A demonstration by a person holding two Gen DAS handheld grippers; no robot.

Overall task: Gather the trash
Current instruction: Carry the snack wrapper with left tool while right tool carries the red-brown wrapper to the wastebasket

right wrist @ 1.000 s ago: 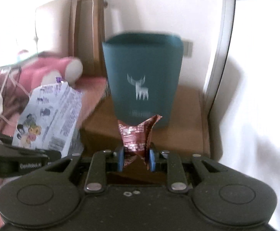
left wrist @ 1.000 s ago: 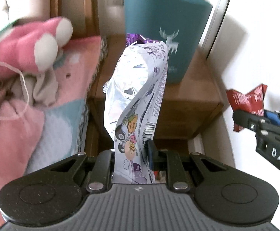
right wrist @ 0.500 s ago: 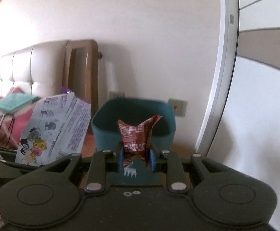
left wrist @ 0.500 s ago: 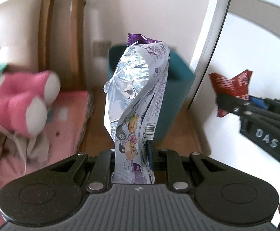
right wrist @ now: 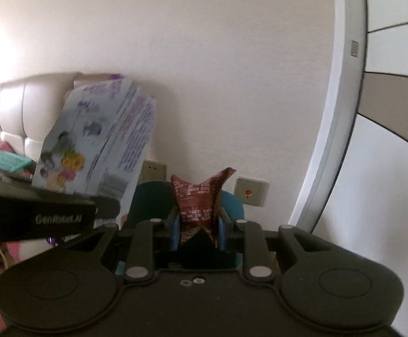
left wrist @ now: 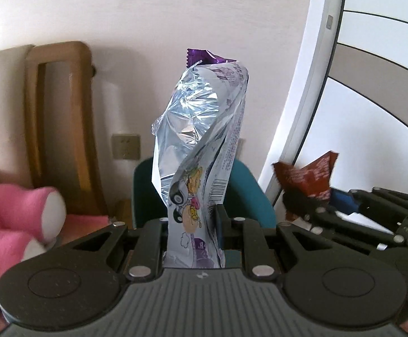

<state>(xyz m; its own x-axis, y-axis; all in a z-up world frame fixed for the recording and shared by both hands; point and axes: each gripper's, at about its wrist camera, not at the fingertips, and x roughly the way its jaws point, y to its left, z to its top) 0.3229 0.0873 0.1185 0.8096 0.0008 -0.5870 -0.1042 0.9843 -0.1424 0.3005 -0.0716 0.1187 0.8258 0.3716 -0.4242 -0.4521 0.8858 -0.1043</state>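
I see a tall silvery snack bag (left wrist: 201,151) (cartoon print, purple top) pinched upright in my left claw (left wrist: 192,241); my right claw (right wrist: 198,230) grips a crumpled red wrapper (right wrist: 201,199), both before the teal bin (left wrist: 249,196).

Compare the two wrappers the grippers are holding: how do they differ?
The silver snack bag is tall, shiny foil with cartoon print and a purple top edge; the red wrapper is much smaller, dark red and crumpled. The left gripper holds the bag, the right gripper the wrapper. Both stand upright, pinched at the bottom.

Silver cartoon-printed wrapper (left wrist: 201,151), purple top; red white-lettered wrapper (right wrist: 201,199); teal bin (left wrist: 249,193); pink plush (left wrist: 13,213).
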